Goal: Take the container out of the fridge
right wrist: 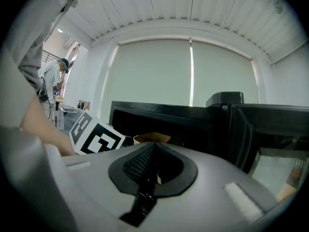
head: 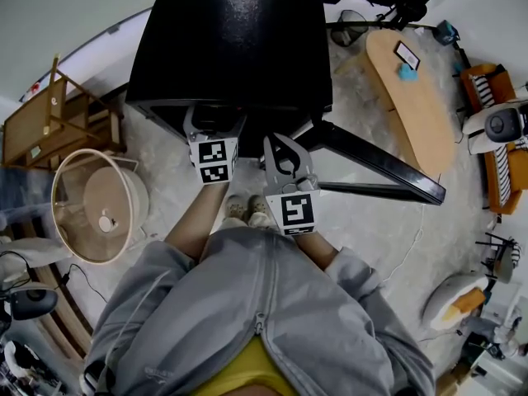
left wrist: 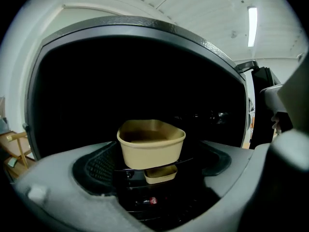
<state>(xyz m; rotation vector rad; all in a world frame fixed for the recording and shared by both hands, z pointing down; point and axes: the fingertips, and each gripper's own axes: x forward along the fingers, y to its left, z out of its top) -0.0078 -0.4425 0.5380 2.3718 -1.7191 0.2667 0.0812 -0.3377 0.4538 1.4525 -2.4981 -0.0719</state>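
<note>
Your left hand-held gripper (head: 214, 129) is just left of the middle of the head view. It reaches into the open front of the black fridge (head: 235, 40). In the left gripper view its two jaws stand wide apart, one at the lower left and one at the lower right. The tan container (left wrist: 151, 144) sits between them, in the middle of the frame. The pads do not press on it, and you can see dark space on both sides of it. So this hand-held gripper holds nothing.

The container is inside the dark fridge. It stands upright on a shelf (left wrist: 188, 159), and its open top faces up. Right under it is a smaller tan shape (left wrist: 161, 174). I cannot tell if that is a second tub or just a mirror picture in the shelf. Lower down there is a small thing with red on it (left wrist: 152, 200).

Your right hand-held gripper (head: 279, 148) is just right of the middle of the head view, in front of the fridge and beside the left one. In the right gripper view its jaws are pressed together, and they grip nothing. Past them you can see the rim of the container and the left one's marker cube (right wrist: 96, 138).

The fridge door (head: 375, 167) hangs open toward the right of the head view.
</note>
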